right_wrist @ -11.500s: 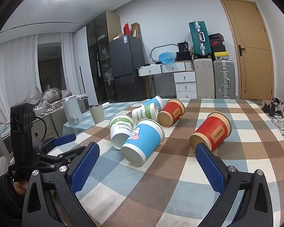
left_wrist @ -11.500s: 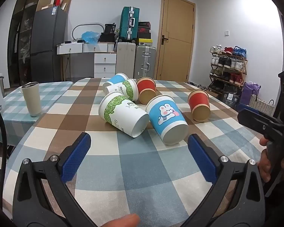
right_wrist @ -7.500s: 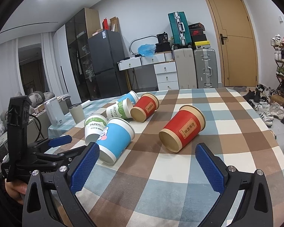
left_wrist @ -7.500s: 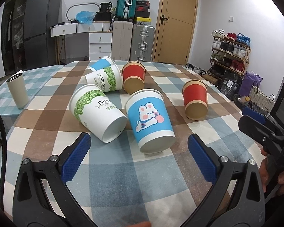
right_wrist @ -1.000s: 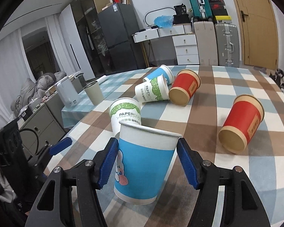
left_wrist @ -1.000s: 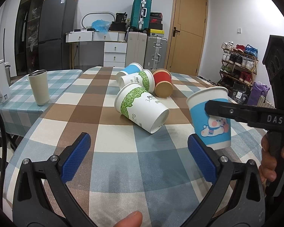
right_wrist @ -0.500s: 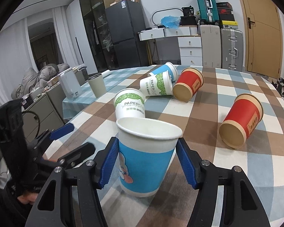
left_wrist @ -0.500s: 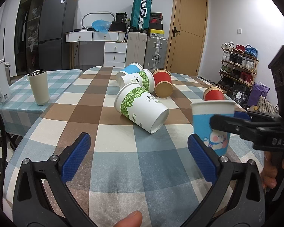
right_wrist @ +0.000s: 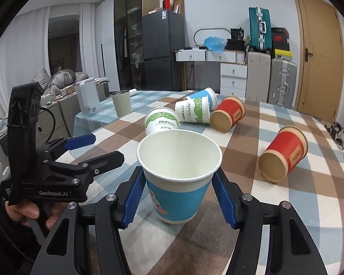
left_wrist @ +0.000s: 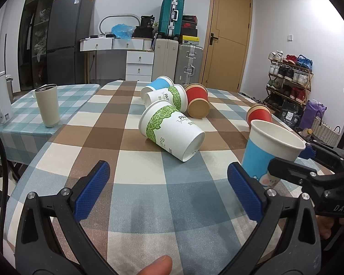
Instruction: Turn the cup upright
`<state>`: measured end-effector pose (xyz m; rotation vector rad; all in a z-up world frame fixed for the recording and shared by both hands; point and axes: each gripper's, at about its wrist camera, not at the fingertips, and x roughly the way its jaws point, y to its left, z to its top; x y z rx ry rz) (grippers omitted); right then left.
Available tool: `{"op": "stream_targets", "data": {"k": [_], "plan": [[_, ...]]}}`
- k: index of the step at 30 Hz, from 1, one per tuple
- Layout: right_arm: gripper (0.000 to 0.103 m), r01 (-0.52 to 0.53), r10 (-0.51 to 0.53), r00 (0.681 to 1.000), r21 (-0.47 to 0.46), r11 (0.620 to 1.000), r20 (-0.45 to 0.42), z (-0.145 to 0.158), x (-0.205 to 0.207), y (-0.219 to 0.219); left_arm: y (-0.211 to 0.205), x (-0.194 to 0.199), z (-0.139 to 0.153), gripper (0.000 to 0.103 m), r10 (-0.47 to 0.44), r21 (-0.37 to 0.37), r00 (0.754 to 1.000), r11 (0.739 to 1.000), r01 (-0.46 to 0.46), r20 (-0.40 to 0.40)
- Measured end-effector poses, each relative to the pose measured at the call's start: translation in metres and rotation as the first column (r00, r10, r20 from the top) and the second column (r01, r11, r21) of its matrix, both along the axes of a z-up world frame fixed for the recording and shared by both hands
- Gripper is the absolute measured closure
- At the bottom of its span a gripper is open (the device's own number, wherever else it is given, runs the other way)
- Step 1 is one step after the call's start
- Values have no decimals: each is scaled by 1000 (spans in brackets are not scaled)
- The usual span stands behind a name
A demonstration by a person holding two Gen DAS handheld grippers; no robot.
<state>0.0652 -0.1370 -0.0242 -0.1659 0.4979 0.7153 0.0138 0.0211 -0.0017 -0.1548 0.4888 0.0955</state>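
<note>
Bench (right_wrist: 275, 217) carries the blue bunny cup (right_wrist: 177, 178) upright near its front edge, right gripper (right_wrist: 180, 200) jaws snug around its sides, left gripper (left_wrist: 167, 192) jaws wide with nothing between.

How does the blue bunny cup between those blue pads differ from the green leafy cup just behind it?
The blue bunny cup stands mouth up, while the green leafy cup lies on its side, its base toward the left camera. The blue cup sits between the right gripper pads; the green one is untouched on the checkered table. The blue cup shows a cartoon animal; the green one shows leaves and lettering. Both are white-rimmed paper cups of similar shape.
</note>
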Motion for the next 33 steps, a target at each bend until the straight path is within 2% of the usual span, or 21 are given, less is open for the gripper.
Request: {"op": "stream_targets", "data": {"k": [7, 9, 11, 14, 17, 26, 33], "plan": [[37, -16, 16, 999, -5, 1000, -32, -3, 4, 1, 0, 0, 0, 1, 0, 1, 1000, 1000, 0, 0], [30, -23, 24, 998, 14, 1000, -53, -3, 5, -3, 0, 0, 0, 1, 0, 0, 1000, 1000, 0, 2], [16, -25, 27, 998, 42, 999, -49, -1, 3, -9, 0, 0, 0, 1, -1, 0, 1000, 1000, 1, 0], [7, -24, 25, 999, 71, 997, -20, 4, -1, -20, -1, 0, 0, 1, -1, 1, 1000, 1000, 1, 4], [1, -31, 31, 1000, 111, 993, 3, 7, -3, -35, -3, -1, -1, 1, -12, 1, 1000, 1000, 12, 13], [0, -37, 32, 999, 226, 973, 27, 7, -8, -71, -20, -7, 1, 1, -64, 34, 997, 997, 62, 44], [0, -54, 47, 998, 196, 979, 36, 4, -11, -65, -30, -9, 1, 1, -105, 49, 993, 993, 103, 56]]}}
